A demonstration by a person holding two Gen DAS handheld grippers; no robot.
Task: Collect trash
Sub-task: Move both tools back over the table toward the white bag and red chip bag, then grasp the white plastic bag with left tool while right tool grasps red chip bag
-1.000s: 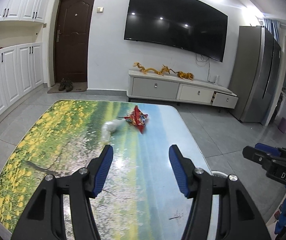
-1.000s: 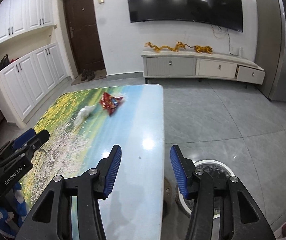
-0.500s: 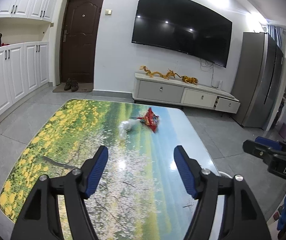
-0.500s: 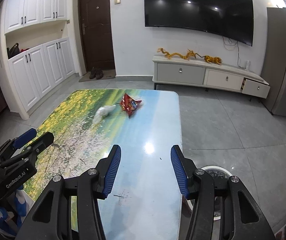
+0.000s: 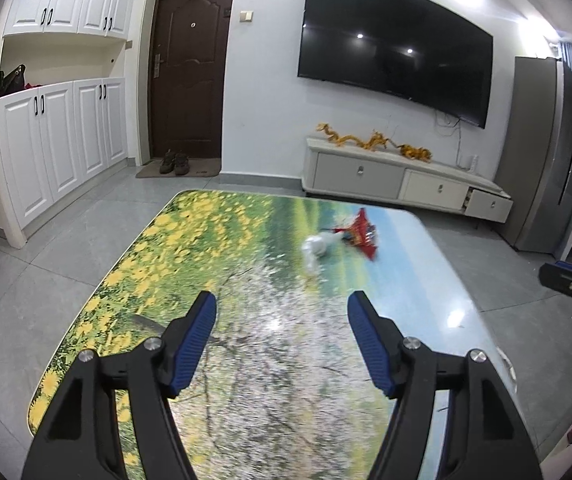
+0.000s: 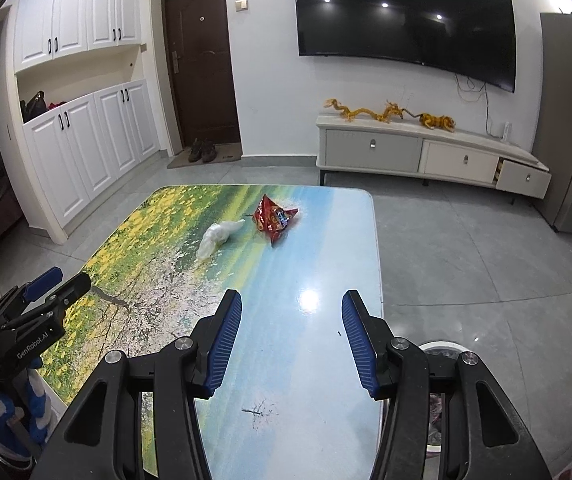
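A crumpled red snack wrapper (image 5: 359,234) (image 6: 274,220) lies near the far end of the landscape-printed table (image 5: 206,240) (image 6: 325,248). A white crumpled piece of plastic (image 5: 315,246) (image 6: 216,236) lies just left of it. My left gripper (image 5: 282,298) hovers over the near part of the table, open, with nothing between its blue pads and well short of both pieces. To its right, my right gripper (image 6: 291,296) is also open and empty, above the table's near right corner. Each gripper shows at the side edge of the other's view.
A white-rimmed trash bin (image 6: 441,350) stands on the floor by the table's near right corner, partly hidden by my right gripper. Beyond the table are a TV cabinet (image 6: 425,152), a dark door (image 6: 202,60), white cupboards (image 6: 86,152) and a grey fridge (image 5: 545,152).
The left jaws have spread wider. Both views have swung left, so the wrapper and the white piece now sit further right in each picture. Neither piece has moved on the table.
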